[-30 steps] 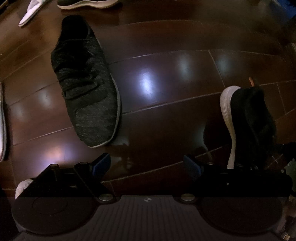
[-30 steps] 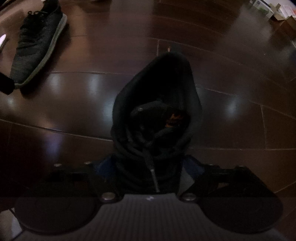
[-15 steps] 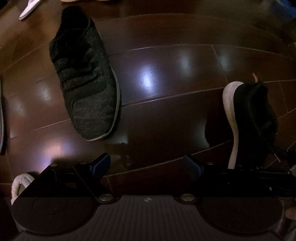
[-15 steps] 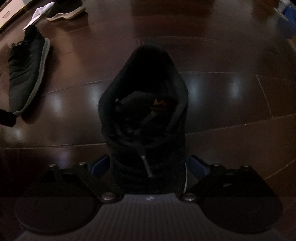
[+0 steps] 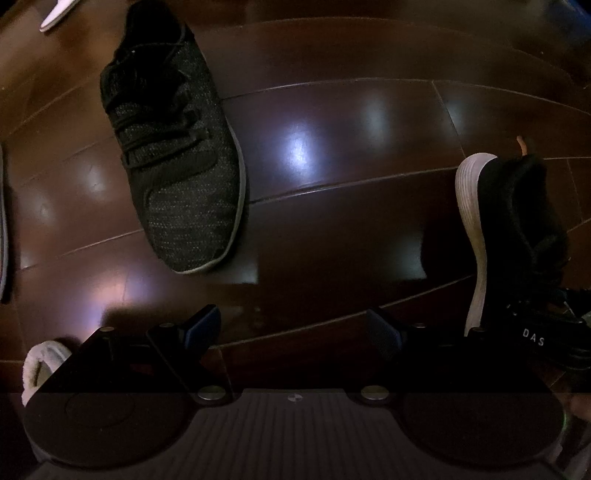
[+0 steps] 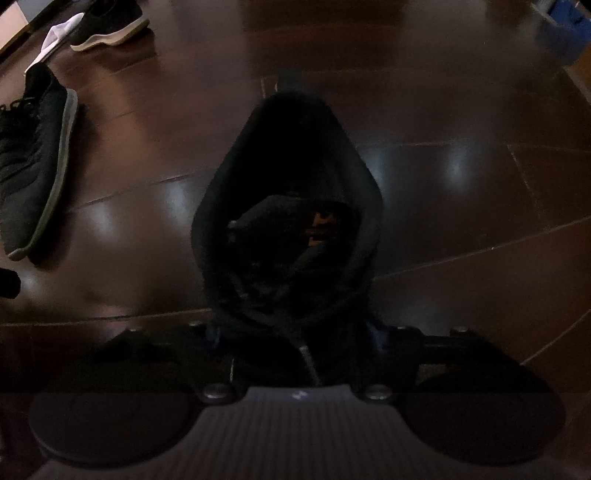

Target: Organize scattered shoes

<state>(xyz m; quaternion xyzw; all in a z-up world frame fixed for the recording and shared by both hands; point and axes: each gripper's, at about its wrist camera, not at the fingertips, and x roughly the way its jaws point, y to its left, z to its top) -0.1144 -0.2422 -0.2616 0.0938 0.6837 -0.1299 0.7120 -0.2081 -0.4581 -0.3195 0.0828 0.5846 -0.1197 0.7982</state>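
Note:
My right gripper [image 6: 295, 332] is shut on a black sneaker [image 6: 291, 206] with a white sole, holding it above the dark wood floor, heel end away from me. The left wrist view catches that same black sneaker [image 5: 517, 229] at the right, tipped on its side with the white sole facing left. A dark grey knit sneaker [image 5: 173, 147] lies flat on the floor at upper left, toe toward my left gripper [image 5: 293, 325], which stands open over bare boards with nothing between its fingers. The right wrist view has the grey knit sneaker [image 6: 33, 166] at the far left.
Another black shoe with a white sole [image 6: 107, 26] and a white slipper [image 6: 55, 40] lie at the far upper left. A fluffy white slipper [image 5: 40, 365] sits by my left gripper's lower left. A blue box [image 6: 569, 29] stands at the upper right.
The right gripper has swung left with the black sneaker, bringing the far shoes into view. The left gripper has drifted slightly toward the grey knit sneaker.

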